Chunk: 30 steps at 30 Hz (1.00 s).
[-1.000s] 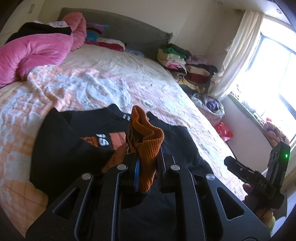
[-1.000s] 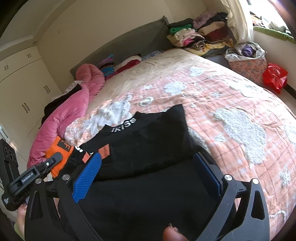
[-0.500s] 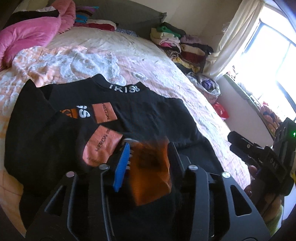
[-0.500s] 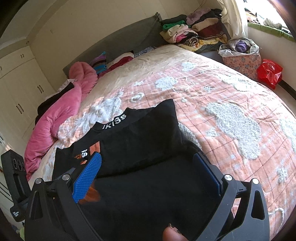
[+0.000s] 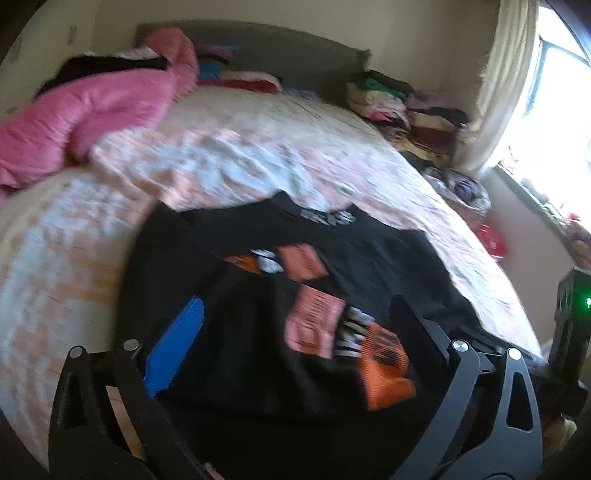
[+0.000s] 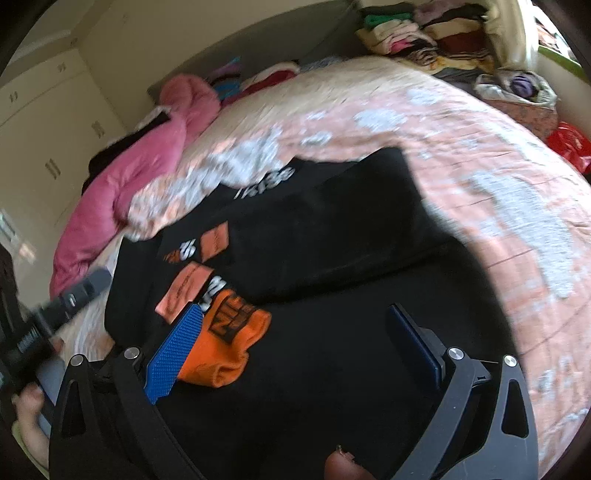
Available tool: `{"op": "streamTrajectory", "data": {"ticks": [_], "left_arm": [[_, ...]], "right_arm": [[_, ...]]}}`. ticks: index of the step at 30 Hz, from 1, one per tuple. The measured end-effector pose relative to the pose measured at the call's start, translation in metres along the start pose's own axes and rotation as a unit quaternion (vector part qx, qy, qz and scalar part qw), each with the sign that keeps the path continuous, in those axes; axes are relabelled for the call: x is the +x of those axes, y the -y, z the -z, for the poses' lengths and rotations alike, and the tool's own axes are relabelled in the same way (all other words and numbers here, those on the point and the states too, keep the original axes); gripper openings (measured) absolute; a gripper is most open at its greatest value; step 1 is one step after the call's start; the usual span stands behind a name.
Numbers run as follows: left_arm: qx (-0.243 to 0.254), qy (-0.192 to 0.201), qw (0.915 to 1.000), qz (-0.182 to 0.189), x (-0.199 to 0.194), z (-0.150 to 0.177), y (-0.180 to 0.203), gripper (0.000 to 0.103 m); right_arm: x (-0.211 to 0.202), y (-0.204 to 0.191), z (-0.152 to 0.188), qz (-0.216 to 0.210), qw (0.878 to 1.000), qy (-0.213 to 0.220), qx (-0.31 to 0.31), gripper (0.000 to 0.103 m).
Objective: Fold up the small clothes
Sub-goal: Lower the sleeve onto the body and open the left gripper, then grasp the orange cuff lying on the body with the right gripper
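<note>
— Jaws on both sides: how do they stand?

— Spread wide on the left gripper [image 5: 295,332] and on the right gripper [image 6: 295,328], with nothing between the pads of either one.

— And the garment?

— A black shirt [image 5: 369,258] lies flat on the bed [image 5: 258,155], under both pairs of jaws. Its collar with white lettering points toward the headboard [image 5: 258,44]. One sleeve is folded in across the body, and its orange cuff [image 6: 225,343] rests on the black cloth, just beside the blue pad of the right gripper.

— Anything else near the shirt?

— A pink quilt [image 5: 85,122] is bunched up on the bed, up by the headboard and well apart from the shirt. Folded clothes [image 6: 417,33] are stacked at the headboard's window end. Both views are blurred.
</note>
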<state>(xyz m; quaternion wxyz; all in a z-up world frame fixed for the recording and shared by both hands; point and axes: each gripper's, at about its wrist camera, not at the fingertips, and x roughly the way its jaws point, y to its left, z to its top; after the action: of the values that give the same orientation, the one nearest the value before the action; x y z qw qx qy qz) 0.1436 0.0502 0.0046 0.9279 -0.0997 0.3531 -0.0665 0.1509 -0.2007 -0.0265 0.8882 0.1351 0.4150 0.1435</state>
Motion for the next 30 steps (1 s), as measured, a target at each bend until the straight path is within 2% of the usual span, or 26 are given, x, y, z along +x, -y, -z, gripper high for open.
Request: {"op": "streamTrajectory", "data": {"ticks": [2, 4, 5, 6, 10, 12, 13, 15, 17, 24, 30], "left_arm": [[0.002, 0.006, 0.9997, -0.023, -0.004, -0.003, -0.009, 0.094], [-0.004, 0.007, 0.9996, -0.026, -0.006, -0.004, -0.017, 0.094], [-0.010, 0.008, 0.9996, -0.025, -0.007, -0.005, -0.022, 0.094], [-0.018, 0.008, 0.9995, -0.024, -0.007, -0.005, -0.027, 0.094], [-0.042, 0.012, 0.9986, -0.030, -0.012, -0.004, -0.047, 0.094], [-0.046, 0.017, 0.9981, -0.037, -0.015, -0.004, -0.056, 0.094], [-0.049, 0.018, 0.9978, -0.039, -0.016, -0.003, -0.059, 0.094], [-0.058, 0.021, 0.9973, -0.039, -0.019, -0.003, -0.067, 0.094], [-0.070, 0.025, 0.9965, -0.039, -0.022, -0.003, -0.076, 0.094], [-0.088, 0.031, 0.9943, -0.051, -0.028, -0.003, -0.096, 0.094], [-0.100, 0.037, 0.9925, -0.060, -0.032, -0.003, -0.105, 0.094]], "right_arm": [[0.012, -0.011, 0.004, -0.007, 1.000, -0.017, -0.011, 0.098], [0.021, -0.022, 0.008, -0.014, 0.999, -0.026, -0.022, 0.098], [0.024, -0.026, 0.010, -0.013, 0.999, -0.030, -0.027, 0.095], [0.027, -0.031, 0.012, -0.012, 0.999, -0.032, -0.033, 0.086], [0.042, -0.039, 0.017, -0.014, 0.998, -0.044, -0.034, 0.069], [0.048, -0.041, 0.019, -0.012, 0.998, -0.045, -0.033, 0.053], [0.052, -0.043, 0.020, -0.009, 0.998, -0.044, -0.036, 0.049], [0.052, -0.044, 0.021, -0.011, 0.998, -0.038, -0.044, 0.030], [0.052, -0.048, 0.021, -0.015, 0.998, -0.033, -0.054, 0.017], [0.035, -0.072, 0.007, -0.013, 0.993, 0.007, -0.121, 0.012], [0.003, -0.098, -0.036, -0.042, 0.979, 0.060, -0.190, 0.012]]}}
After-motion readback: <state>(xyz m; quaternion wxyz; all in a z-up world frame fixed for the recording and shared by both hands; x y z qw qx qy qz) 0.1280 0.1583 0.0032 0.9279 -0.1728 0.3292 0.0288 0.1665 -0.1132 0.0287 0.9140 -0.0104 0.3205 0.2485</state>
